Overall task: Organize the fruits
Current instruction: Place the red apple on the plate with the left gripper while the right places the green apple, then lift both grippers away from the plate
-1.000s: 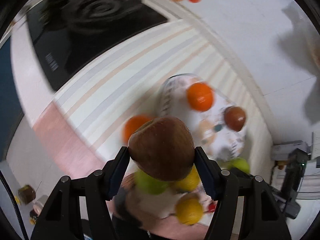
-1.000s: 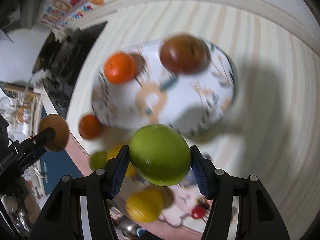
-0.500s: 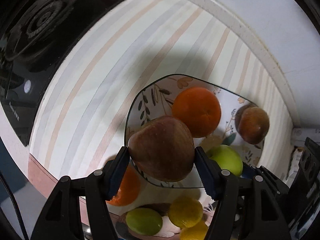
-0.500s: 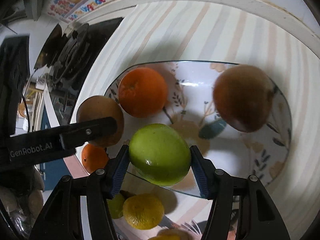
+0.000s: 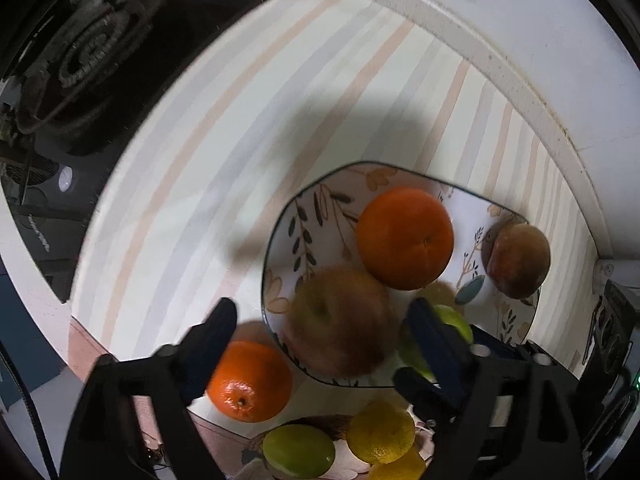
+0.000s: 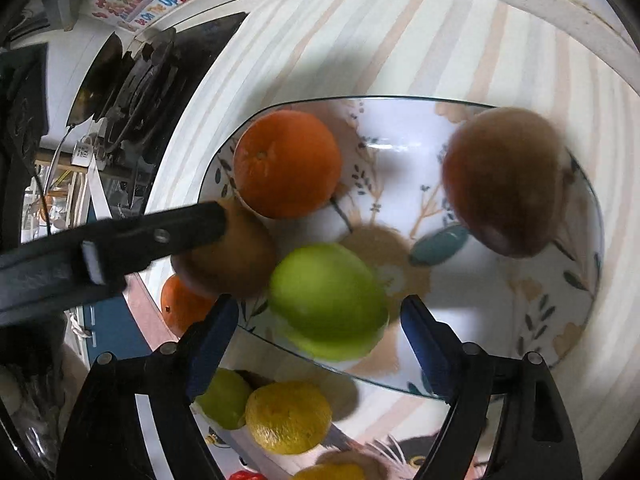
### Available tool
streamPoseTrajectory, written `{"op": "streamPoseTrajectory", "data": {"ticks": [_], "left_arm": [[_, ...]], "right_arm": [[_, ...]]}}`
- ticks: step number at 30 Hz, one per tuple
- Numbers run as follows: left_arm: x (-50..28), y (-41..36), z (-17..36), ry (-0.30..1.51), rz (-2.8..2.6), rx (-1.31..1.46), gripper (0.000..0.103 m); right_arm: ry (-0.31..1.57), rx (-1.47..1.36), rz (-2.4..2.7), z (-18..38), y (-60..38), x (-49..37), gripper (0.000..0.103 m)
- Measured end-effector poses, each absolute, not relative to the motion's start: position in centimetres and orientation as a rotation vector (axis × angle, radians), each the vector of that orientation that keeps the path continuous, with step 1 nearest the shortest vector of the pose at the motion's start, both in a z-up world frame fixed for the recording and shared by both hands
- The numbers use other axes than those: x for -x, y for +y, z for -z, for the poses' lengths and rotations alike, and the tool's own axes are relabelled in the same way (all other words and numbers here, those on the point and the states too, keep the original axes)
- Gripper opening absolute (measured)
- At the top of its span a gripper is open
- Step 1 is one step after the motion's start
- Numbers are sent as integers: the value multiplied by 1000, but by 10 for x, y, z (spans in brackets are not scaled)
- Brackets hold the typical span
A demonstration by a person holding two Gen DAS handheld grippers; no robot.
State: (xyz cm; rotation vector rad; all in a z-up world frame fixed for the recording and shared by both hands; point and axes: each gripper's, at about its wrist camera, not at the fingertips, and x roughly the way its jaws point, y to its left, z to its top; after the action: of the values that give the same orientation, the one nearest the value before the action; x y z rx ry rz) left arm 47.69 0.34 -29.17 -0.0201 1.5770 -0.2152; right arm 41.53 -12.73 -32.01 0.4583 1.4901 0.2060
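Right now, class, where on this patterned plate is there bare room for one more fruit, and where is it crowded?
Bare room: the plate below the brown fruit, right of the green apple. Crowded: the left side, where the orange, the other brown fruit and the green apple cluster.

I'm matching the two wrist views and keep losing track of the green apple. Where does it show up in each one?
Left wrist view: the green apple is lower right, mostly hidden behind the left claw's right finger, on the patterned plate.
Right wrist view: the apple sits low at centre, between the right claw's opening fingers, which stand clear of it.
Shared landmark: the orange on the plate.
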Motion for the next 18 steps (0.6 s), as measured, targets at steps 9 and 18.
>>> {"op": "streamPoseTrajectory", "data": {"ticks": [9, 18], "left_arm": [[-449, 13, 268, 1501, 164, -62, 92], [-395, 23, 240, 1388, 100, -116, 92]], "right_arm": [[1455, -285, -61, 284, -148, -395, 94], [1430, -177, 21, 251, -172, -359, 94]]}}
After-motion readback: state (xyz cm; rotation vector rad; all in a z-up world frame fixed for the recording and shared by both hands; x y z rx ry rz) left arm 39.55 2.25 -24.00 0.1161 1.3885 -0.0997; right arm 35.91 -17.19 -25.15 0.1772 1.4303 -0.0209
